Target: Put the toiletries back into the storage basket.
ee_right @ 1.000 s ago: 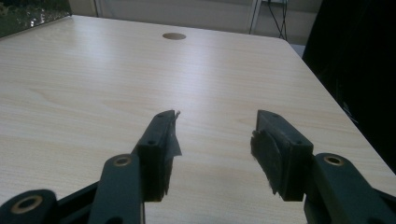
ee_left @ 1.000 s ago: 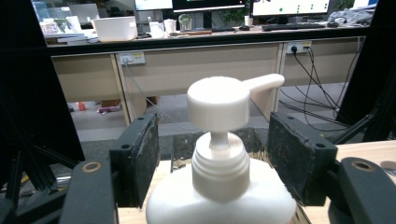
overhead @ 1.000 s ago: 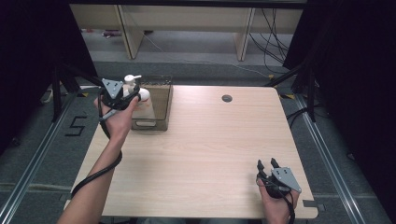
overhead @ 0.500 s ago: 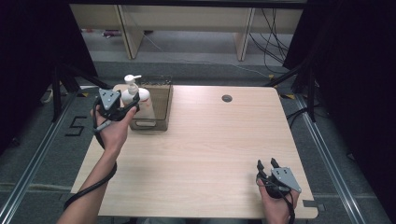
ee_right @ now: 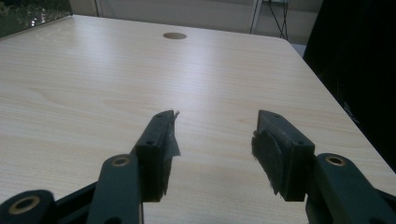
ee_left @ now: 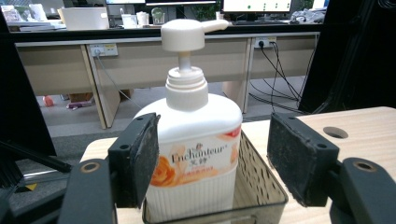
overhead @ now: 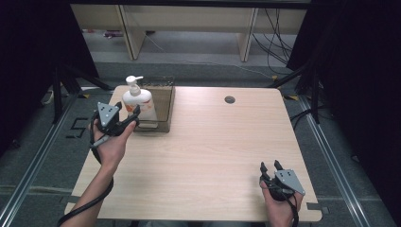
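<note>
Pump bottle (ee_left: pixel 191 135): white lotion bottle, orange flower label, pump head pointing to 3 o'clock in the left gripper view. It stands upright inside the dark mesh basket (overhead: pixel 163 105), at the basket's 9 o'clock end. The basket sits at roughly 10 o'clock on the table (overhead: pixel 208 156), near the far left corner.

Left gripper (overhead: pixel 126 116): held low at the basket's 8 o'clock side, jaws spread. In the left gripper view the bottle rises between the two pads; the one at 9 o'clock is very close to the bottle wall or just touching it, cannot tell which, and the one at 3 o'clock stands clearly apart from it. No pinch on the bottle.

Right gripper (overhead: pixel 270 166): at about 5 o'clock on the table, well apart from the bottle and basket. Jaws spread, nothing between them, bare wood ahead with the round cable hole (ee_right: pixel 174 35) at 12 o'clock.

Progress, as judged:
- Bottle is seated in the basket with the base below the rim; placement looks done.
- Jaws open around it reads as release made, or nearly.
- Left to do: draw the left gripper clear toward 6 o'clock without knocking the bottle.
- Right hand appears idle, with no part in this step.
</note>
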Demonstrator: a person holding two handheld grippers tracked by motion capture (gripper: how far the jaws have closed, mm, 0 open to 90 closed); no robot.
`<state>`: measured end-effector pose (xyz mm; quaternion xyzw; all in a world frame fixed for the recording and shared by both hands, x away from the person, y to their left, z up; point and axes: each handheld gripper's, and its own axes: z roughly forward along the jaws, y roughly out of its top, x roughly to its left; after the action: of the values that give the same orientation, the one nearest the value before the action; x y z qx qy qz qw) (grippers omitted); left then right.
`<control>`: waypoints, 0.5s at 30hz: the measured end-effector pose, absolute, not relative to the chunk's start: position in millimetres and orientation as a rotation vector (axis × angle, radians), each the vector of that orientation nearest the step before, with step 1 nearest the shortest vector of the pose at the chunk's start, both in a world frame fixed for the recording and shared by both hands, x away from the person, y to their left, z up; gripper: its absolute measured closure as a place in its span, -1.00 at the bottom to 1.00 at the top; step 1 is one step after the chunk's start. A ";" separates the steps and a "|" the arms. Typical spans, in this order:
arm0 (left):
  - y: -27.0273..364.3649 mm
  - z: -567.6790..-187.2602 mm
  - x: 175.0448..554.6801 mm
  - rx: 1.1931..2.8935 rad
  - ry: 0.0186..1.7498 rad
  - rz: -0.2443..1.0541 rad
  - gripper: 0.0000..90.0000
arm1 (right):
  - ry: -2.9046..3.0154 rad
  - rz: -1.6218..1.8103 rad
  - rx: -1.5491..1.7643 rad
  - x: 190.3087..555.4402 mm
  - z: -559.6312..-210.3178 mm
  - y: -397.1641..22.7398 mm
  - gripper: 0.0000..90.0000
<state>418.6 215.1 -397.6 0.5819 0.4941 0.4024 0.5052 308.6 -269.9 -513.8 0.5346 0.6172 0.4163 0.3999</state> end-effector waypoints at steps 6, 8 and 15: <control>217.6 -407.3 405.2 1.418 1.182 0.968 -0.26 | 1.551 1.058 1.352 308.8 -514.0 -270.1 0.07; 219.8 -411.5 400.7 1.420 1.180 0.965 -0.26 | 1.552 1.058 1.357 308.6 -514.0 -269.9 0.07; 226.5 -427.4 387.1 1.435 1.180 0.961 -0.26 | 1.562 1.054 1.353 308.7 -513.8 -269.9 0.07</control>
<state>387.1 226.5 -427.4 0.5937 0.4883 0.3976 0.5010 308.7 -269.9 -513.8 0.5345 0.6174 0.4164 0.3995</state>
